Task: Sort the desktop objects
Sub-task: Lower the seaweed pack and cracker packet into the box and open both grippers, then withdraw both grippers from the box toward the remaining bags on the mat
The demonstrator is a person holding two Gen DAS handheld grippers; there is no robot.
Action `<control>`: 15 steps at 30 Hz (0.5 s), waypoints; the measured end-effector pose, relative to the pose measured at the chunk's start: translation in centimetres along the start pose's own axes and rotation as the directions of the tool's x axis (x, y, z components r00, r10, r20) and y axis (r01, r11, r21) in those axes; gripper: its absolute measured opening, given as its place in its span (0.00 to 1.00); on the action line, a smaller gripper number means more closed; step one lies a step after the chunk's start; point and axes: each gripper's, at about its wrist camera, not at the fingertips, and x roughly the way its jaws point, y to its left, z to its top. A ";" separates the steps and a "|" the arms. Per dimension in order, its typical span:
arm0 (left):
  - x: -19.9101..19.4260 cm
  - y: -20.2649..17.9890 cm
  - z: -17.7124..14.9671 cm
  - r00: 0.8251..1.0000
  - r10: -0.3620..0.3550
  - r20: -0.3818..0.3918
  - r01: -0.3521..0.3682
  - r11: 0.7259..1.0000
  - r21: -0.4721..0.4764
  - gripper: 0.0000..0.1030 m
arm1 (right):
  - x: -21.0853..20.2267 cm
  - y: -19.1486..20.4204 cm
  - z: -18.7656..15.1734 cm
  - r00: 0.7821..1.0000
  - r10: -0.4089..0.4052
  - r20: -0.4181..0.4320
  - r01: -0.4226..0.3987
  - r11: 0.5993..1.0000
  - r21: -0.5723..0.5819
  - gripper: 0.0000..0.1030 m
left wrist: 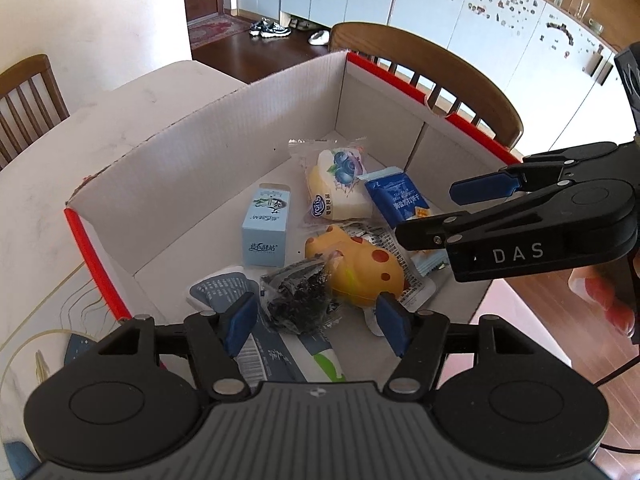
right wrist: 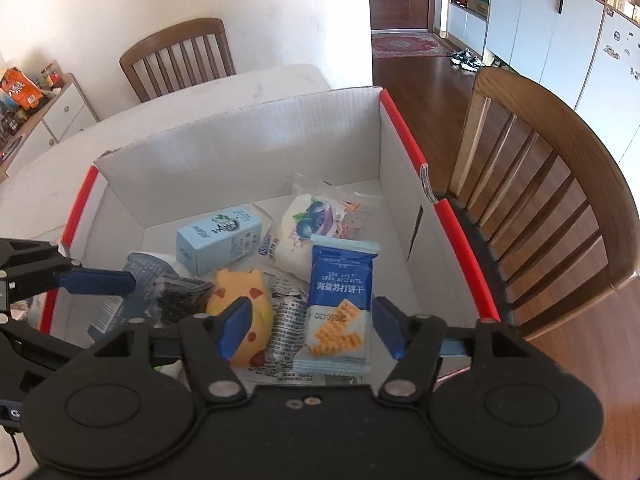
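Left wrist view. The left gripper (left wrist: 316, 322) hangs over the near end of an open cardboard box (left wrist: 208, 160) that stands on the white worktop (left wrist: 52, 184). Its jaws stand apart, and the clear packet of dark dried food (left wrist: 298, 296) lies loose between and below the blue pads (left wrist: 240, 320), not pressed by them; it appears to have been dropped here as a sorted item. Beside it lie a yellow spotted squishy toy (left wrist: 360, 272), a pale blue carton (left wrist: 266, 226), a blueberry bread packet (left wrist: 340, 184) and a blue cracker packet (left wrist: 400, 200). The right gripper (left wrist: 444, 212) reaches in from the right, jaws apart and empty.

Right wrist view. The right gripper (right wrist: 312, 328) hovers above the same box (right wrist: 280, 140), jaws spread with nothing clamped. The cracker packet (right wrist: 340, 312) lies flat beneath the gap, resting on other wrappers, so it reads as released, not held. The toy (right wrist: 244, 312) sits just beside the left pad. The left gripper's blue pad (right wrist: 96, 282) enters from the left. The collected goods crowd the near half of the box; the far half is bare.
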 end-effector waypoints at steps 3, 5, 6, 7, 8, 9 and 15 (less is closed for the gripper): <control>-0.5 0.0 -0.3 1.000 0.006 0.016 -0.006 1.000 -0.008 0.63 | -0.4 0.2 -0.1 1.000 0.004 0.013 -0.004 1.000 -0.006 0.70; -0.8 0.0 -0.6 1.000 0.004 0.023 -0.003 1.000 -0.014 0.64 | -0.6 0.3 -0.1 1.000 0.015 0.015 -0.015 1.000 0.000 0.71; -1.0 0.1 -0.7 1.000 0.002 0.028 -0.002 1.000 -0.021 0.66 | -0.7 0.3 -0.2 1.000 0.018 0.018 -0.018 1.000 0.003 0.72; -1.2 0.1 -0.9 0.999 -0.001 0.035 0.002 1.000 -0.031 0.67 | -0.9 0.4 -0.2 0.999 0.025 0.023 -0.025 1.000 0.004 0.72; -1.4 0.2 -1.1 0.999 -0.005 0.041 0.007 0.999 -0.040 0.67 | -1.2 0.5 -0.2 0.999 0.030 0.029 -0.030 1.000 0.004 0.73; -1.7 0.3 -1.3 0.999 -0.011 0.049 0.013 0.999 -0.049 0.67 | -1.4 0.6 -0.3 0.999 0.033 0.036 -0.033 0.999 0.003 0.75; -3.4 0.4 -2.6 0.995 -0.014 0.097 0.020 0.998 -0.059 0.73 | -3.2 2.1 -0.8 0.996 0.031 0.087 -0.029 0.999 -0.023 0.81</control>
